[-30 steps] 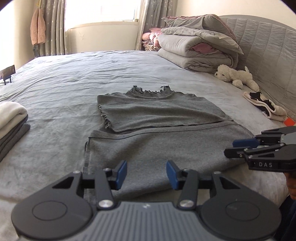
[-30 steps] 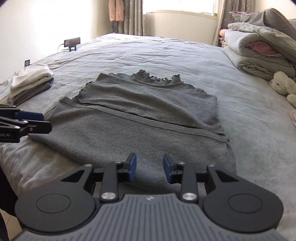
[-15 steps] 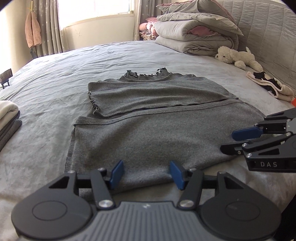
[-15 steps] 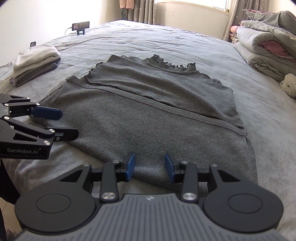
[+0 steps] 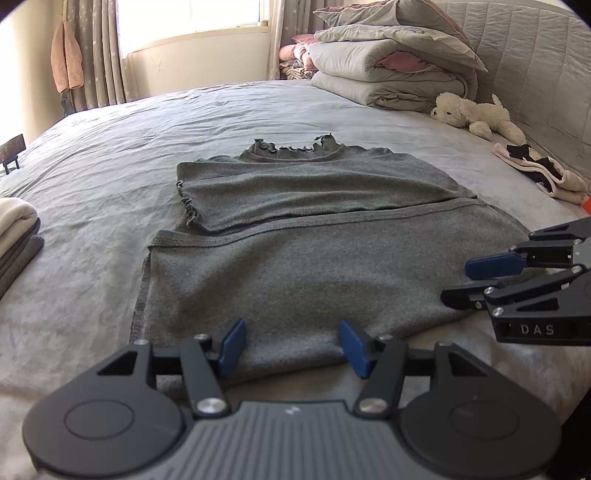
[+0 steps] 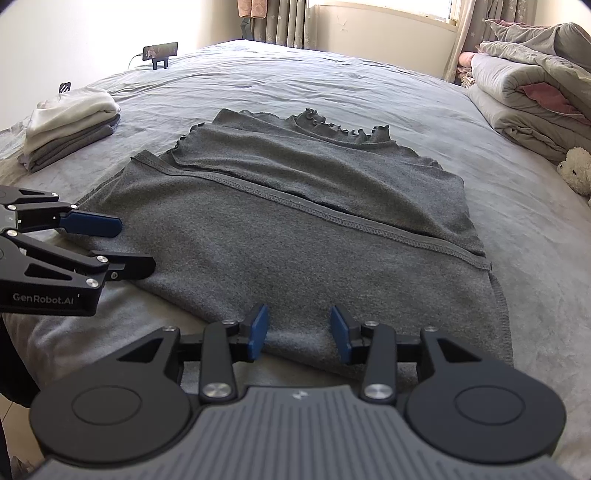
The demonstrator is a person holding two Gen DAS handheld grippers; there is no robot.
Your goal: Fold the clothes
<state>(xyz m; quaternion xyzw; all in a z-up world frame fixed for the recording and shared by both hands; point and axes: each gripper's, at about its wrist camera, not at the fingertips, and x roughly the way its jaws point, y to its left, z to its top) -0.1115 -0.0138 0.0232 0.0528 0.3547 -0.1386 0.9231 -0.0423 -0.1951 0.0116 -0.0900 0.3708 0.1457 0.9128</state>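
The bed [image 5: 110, 147], spread with a grey cover, fills both views, and on it the grey top [image 5: 314, 266] lies flat with its frilled neck toward the window and its near edge toward the grippers; the sleeves lie folded across the chest. Over the last second both grippers have dropped and closed in on that near edge, so the top looms larger now. The left gripper [image 5: 291, 347] and the right gripper [image 6: 298, 332] each have their jaws wide apart, empty, straddling the near edge side by side. That suggests a grasp of the near edge to carry it up toward the neck, though the pictures do not settle this.

The room is a bedroom: a padded headboard [image 5: 535, 74] to the right, a curtained window [image 5: 184, 18] beyond. A stack of folded quilts [image 5: 388, 66] sits near the headboard, a pile of folded clothes [image 6: 70, 129] lies at the left edge of the bed, and a small soft toy [image 5: 476, 114] and a phone on a stand [image 6: 160, 53] rest farther off
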